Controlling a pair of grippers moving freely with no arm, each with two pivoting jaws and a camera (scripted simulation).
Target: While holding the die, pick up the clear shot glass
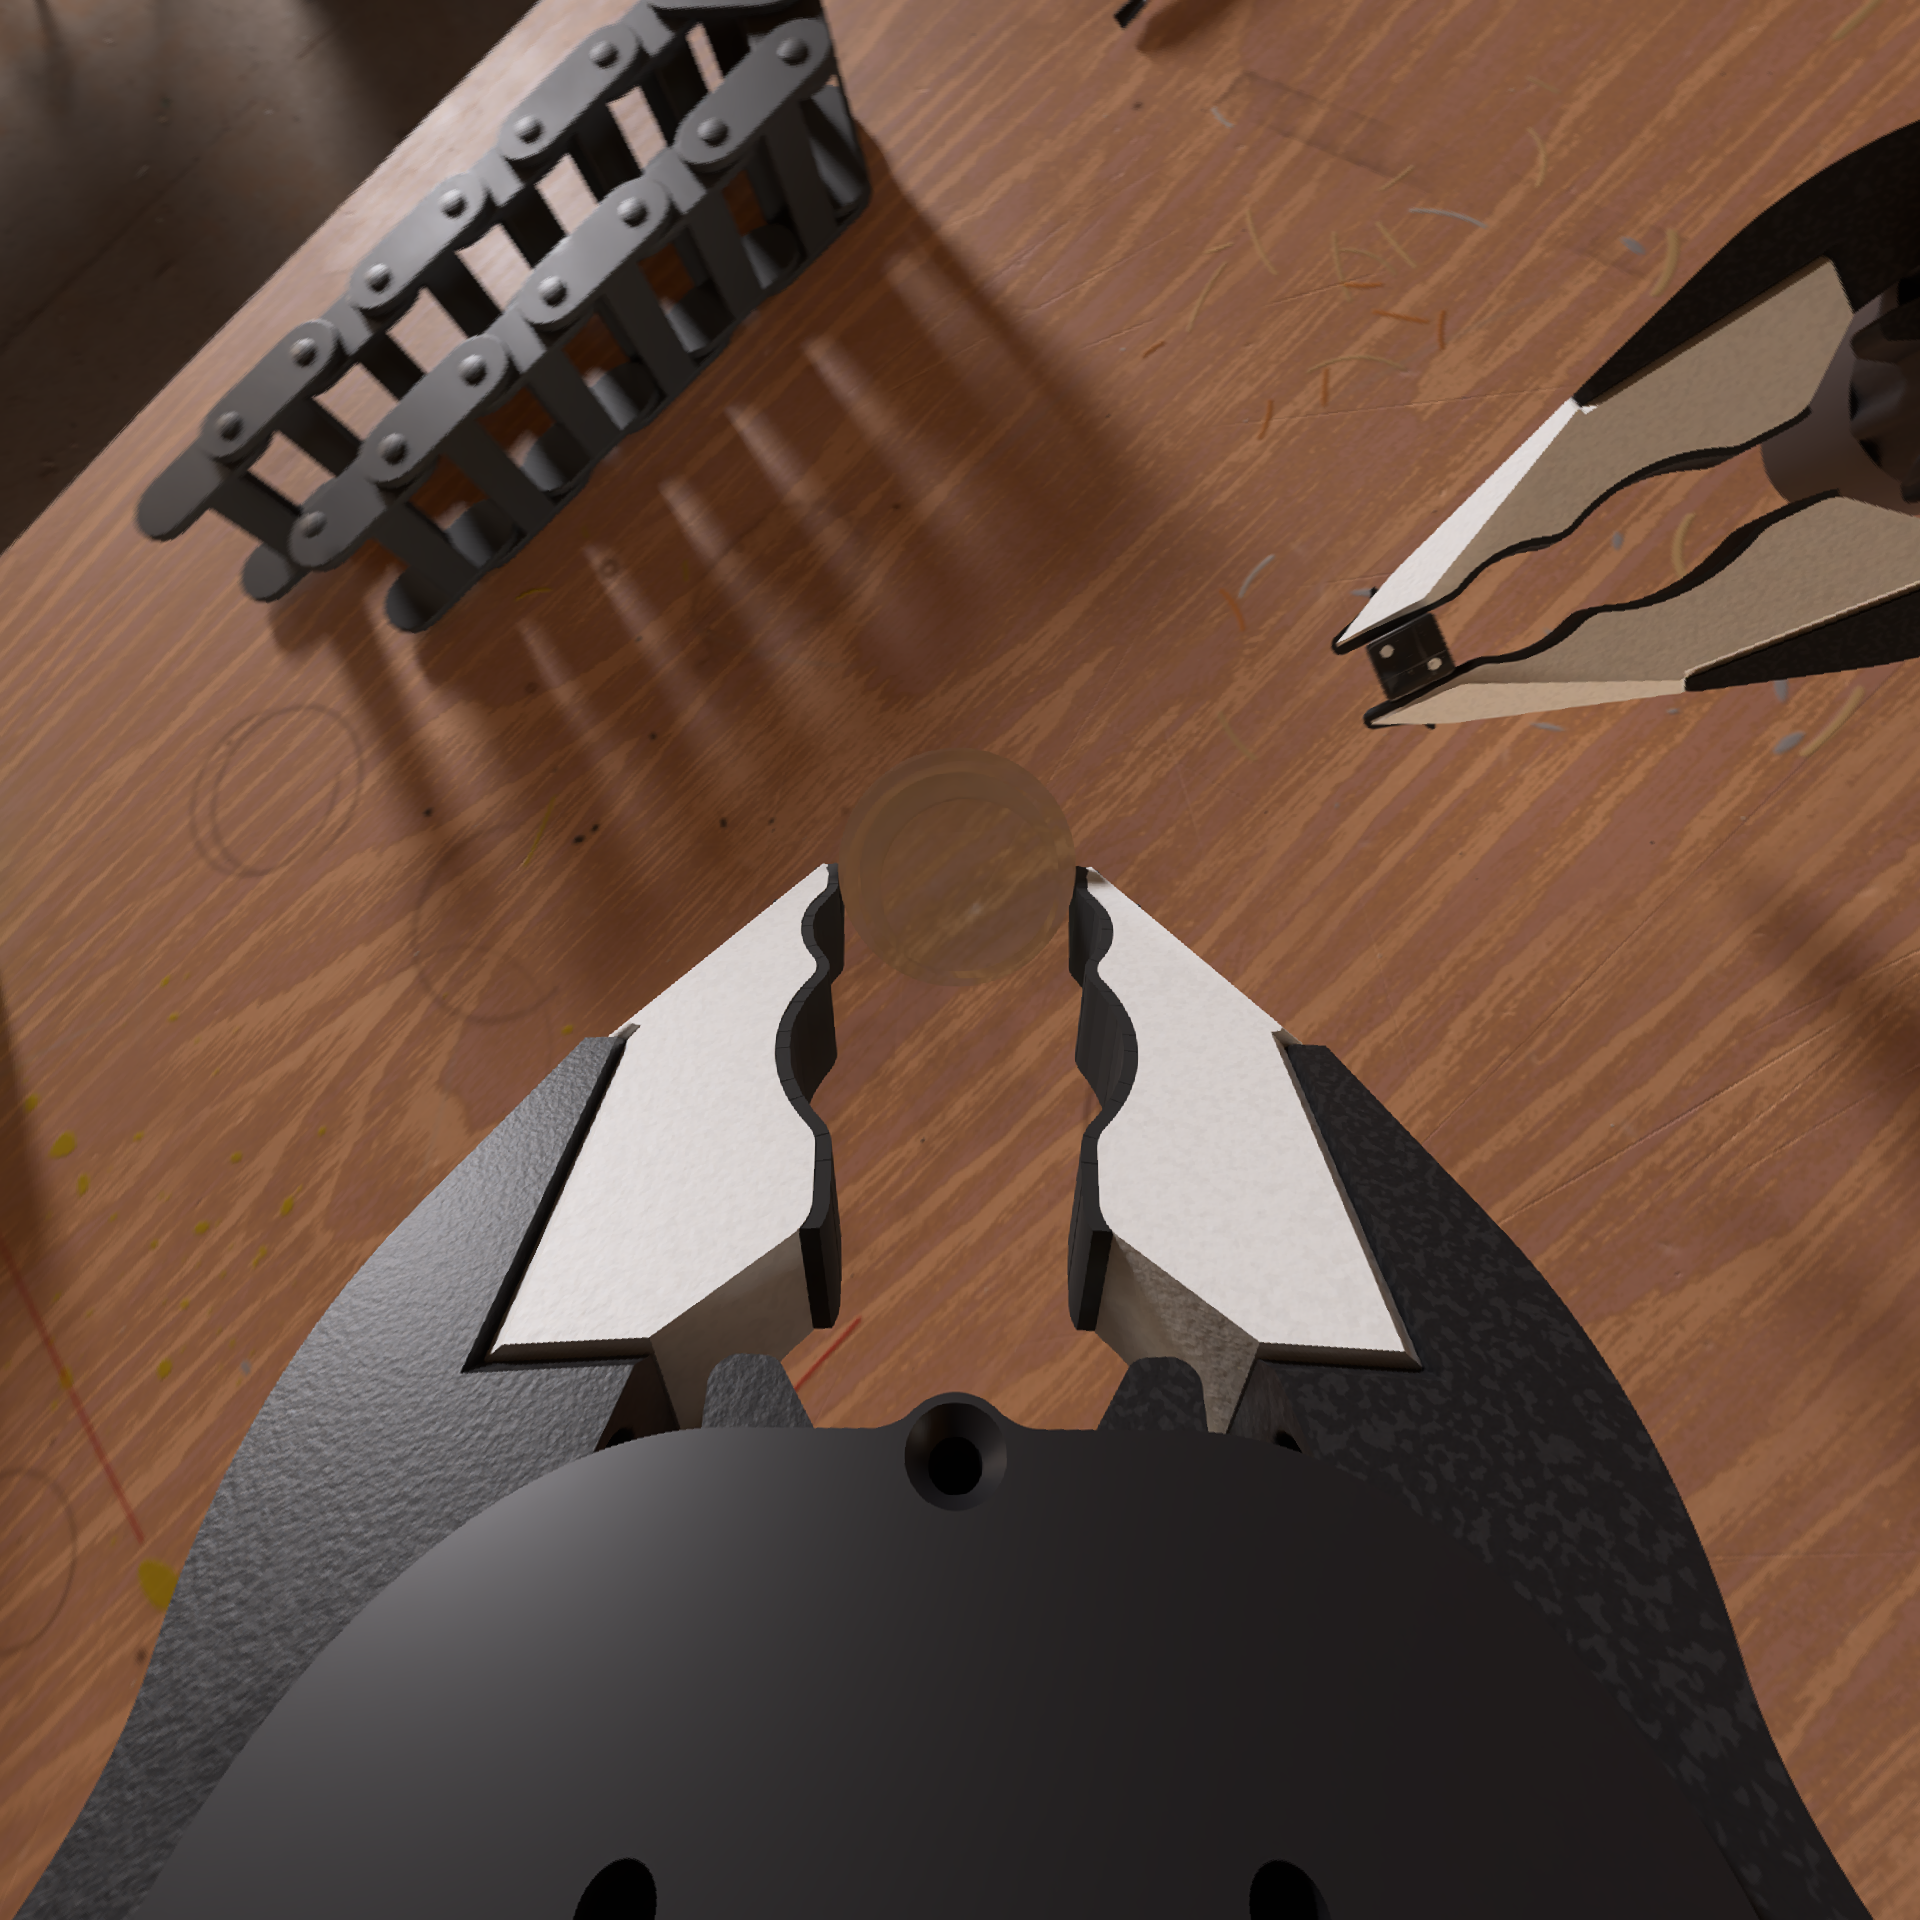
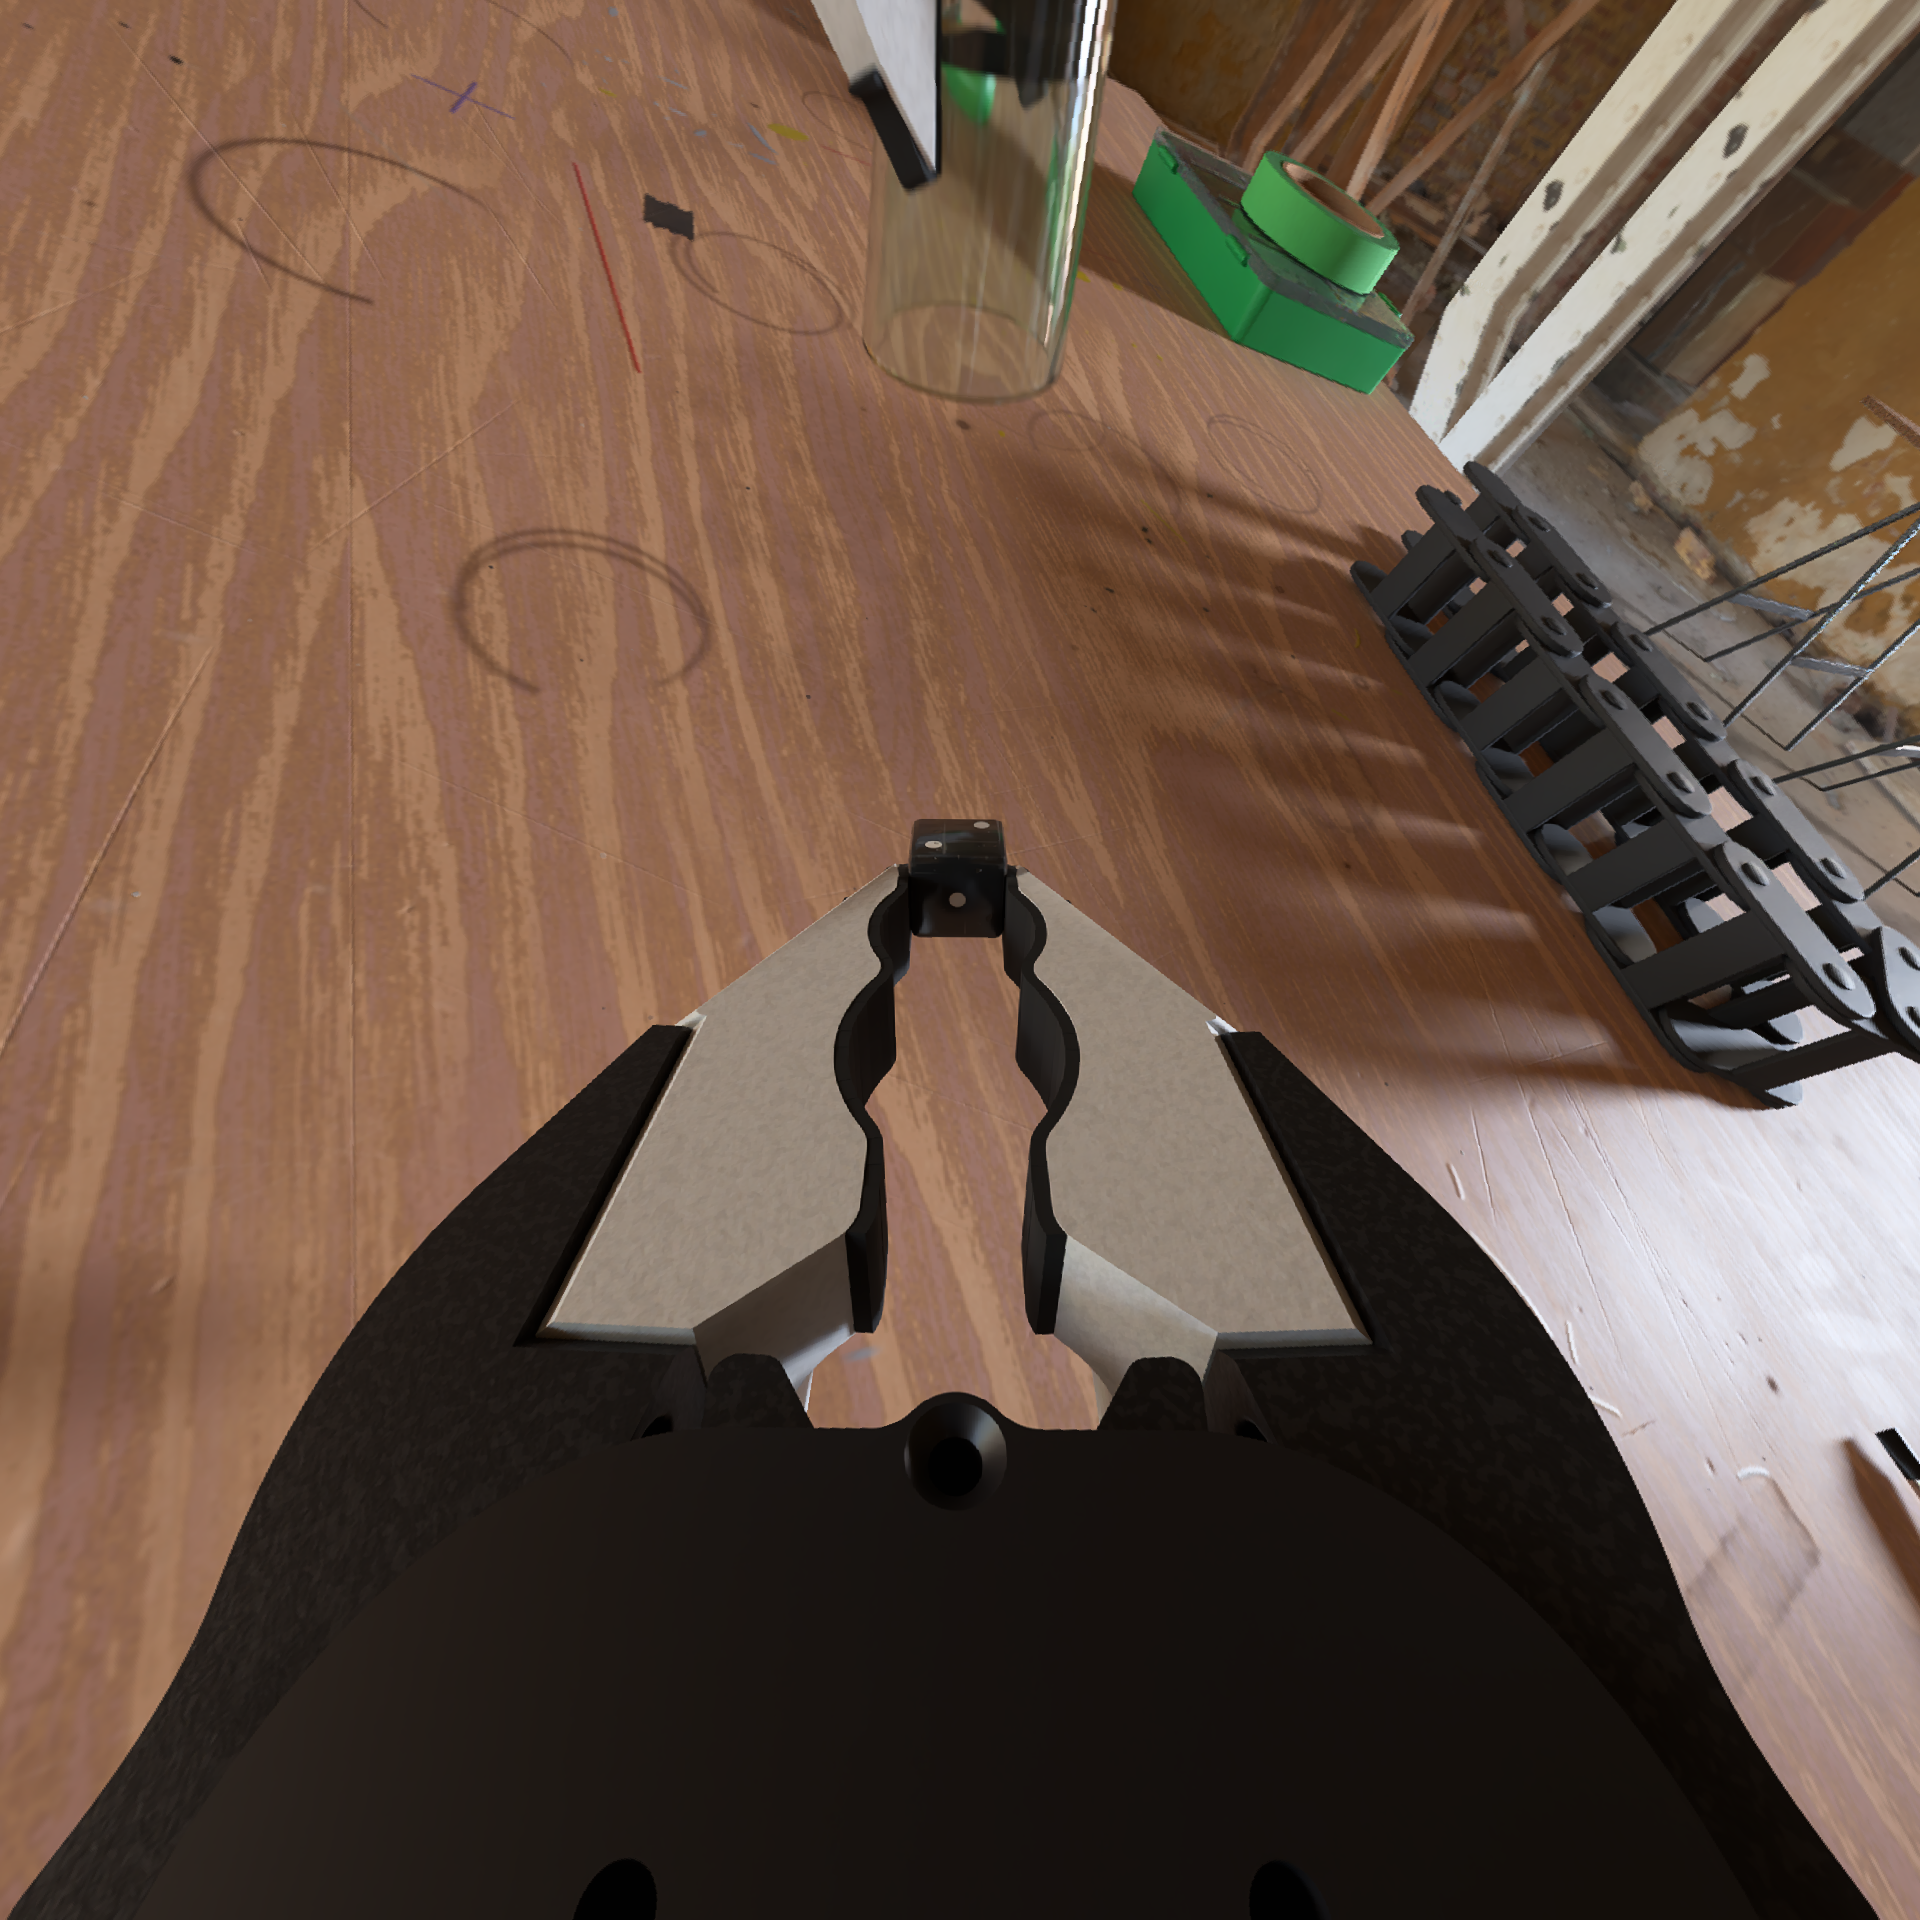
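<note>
The clear shot glass [image 1: 956, 831] stands upright, seen from above, right between my left gripper's [image 1: 956, 883] fingertips. Both pads touch its sides near the rim. In the right wrist view the glass [image 2: 977, 260] shows far ahead with a left finger [image 2: 899, 94] against it. I cannot tell whether its base touches the wooden table [image 2: 416, 831]. My right gripper [image 2: 956, 883] is shut on a small black die [image 2: 956, 847] at its fingertips, held above the table. It also shows in the left wrist view [image 1: 1403, 670], to the right of the glass, with the die [image 1: 1408, 662].
A black cable chain [image 1: 499, 312] lies along the table edge; it is at the right in the right wrist view [image 2: 1621, 779]. A green box [image 2: 1268, 291] with a green tape roll [image 2: 1320, 218] sits beyond the glass. A small flat black piece [image 2: 667, 215] lies left of the glass.
</note>
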